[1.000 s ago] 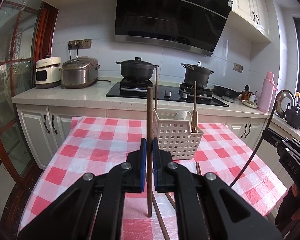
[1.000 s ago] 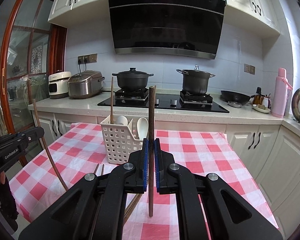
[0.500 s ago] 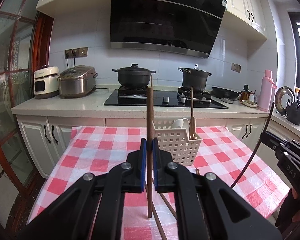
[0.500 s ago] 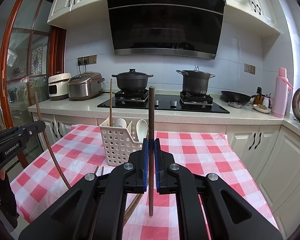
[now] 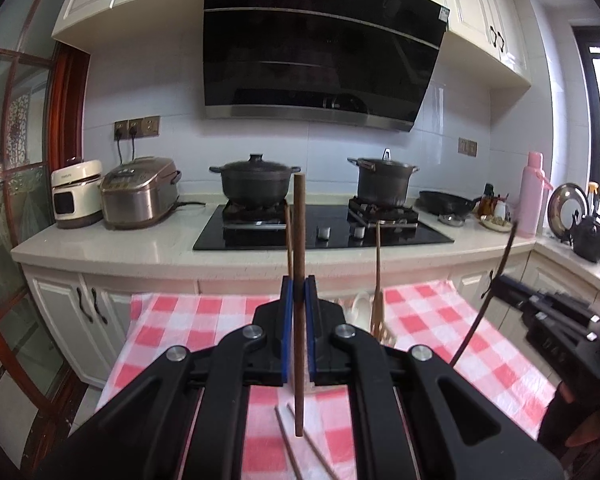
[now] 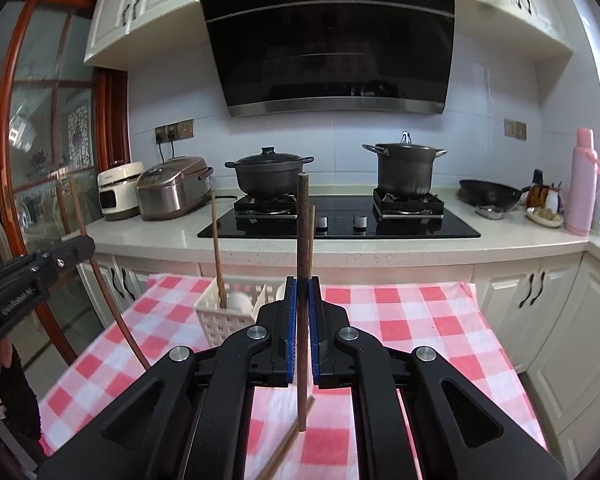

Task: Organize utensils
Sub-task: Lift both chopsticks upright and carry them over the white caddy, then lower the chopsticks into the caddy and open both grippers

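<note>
Left gripper (image 5: 299,296) pinches brown chopstick (image 5: 299,240), long axis upright, tip clear above checked tabletop (image 5: 188,320). Right gripper (image 6: 302,300) clamps second chopstick (image 6: 302,232), likewise vertical. White basket (image 6: 224,316) sits ahead: right of left gripper, left of right gripper, already holding spoons and one stick. Loose chopsticks (image 5: 296,436) lie on cloth below. Judgement: each stick needs carrying over basket rim, lowered end-first.

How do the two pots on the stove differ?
The left pot is wide and shallow, while the right pot is taller and narrower. The left pot wears a domed black lid with a knob; the right pot's lid looks flat with a loop handle. Both are dark, two-handled and sit on burners.
</note>
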Demonstrator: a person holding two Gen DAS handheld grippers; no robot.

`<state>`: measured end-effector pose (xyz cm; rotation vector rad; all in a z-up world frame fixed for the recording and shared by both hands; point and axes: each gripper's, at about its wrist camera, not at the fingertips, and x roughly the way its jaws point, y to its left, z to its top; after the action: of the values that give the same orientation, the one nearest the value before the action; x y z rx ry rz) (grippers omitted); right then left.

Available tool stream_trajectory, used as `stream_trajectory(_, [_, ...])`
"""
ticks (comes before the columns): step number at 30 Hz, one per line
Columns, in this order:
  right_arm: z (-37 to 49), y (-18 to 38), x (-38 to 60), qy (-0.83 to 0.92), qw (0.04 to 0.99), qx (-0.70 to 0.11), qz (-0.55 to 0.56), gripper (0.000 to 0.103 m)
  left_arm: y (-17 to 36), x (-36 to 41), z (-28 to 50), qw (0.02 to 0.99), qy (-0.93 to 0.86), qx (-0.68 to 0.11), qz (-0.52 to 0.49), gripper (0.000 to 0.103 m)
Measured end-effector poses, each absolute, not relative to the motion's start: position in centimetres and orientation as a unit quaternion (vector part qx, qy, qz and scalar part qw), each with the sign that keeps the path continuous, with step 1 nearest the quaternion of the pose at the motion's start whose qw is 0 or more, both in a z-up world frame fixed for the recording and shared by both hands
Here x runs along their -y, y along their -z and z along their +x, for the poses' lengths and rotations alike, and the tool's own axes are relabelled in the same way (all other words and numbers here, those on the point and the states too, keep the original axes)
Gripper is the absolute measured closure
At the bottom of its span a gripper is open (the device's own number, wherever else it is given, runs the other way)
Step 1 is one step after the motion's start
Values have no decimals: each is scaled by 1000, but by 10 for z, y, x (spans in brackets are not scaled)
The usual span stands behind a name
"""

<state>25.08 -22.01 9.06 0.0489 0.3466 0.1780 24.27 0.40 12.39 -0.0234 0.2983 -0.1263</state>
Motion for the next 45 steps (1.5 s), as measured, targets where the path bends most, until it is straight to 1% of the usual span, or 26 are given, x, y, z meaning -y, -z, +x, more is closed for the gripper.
stream_trajectory(8, [292, -123, 222, -87, 982, -167, 37, 97, -176, 1, 281, 990, 62, -130, -15, 97])
stream_trajectory(14, [313, -138, 208, -86, 985, -151, 14, 97, -199, 9, 313, 991, 55, -119, -7, 97])
stream_trajectory(17, [326, -139, 205, -89, 984, -154, 15, 97, -202, 14, 330, 992, 51, -117, 1, 97])
stream_trajectory(28, [367, -114, 196, -95, 975, -203, 13, 97, -174, 14, 384, 983, 70, -170, -10, 97])
stream_trajectory(33, [378, -102, 191, -95, 966, -240, 7, 97, -153, 18, 403, 971, 92, -223, -5, 97])
stream_trajectory(37, [386, -93, 184, -91, 961, -262, 1, 97, -137, 23, 409, 965, 87, -249, 12, 97])
stream_trajectory(45, [403, -72, 180, -87, 958, -274, 12, 97, -101, 16, 420, 955, 77, -285, 11, 97])
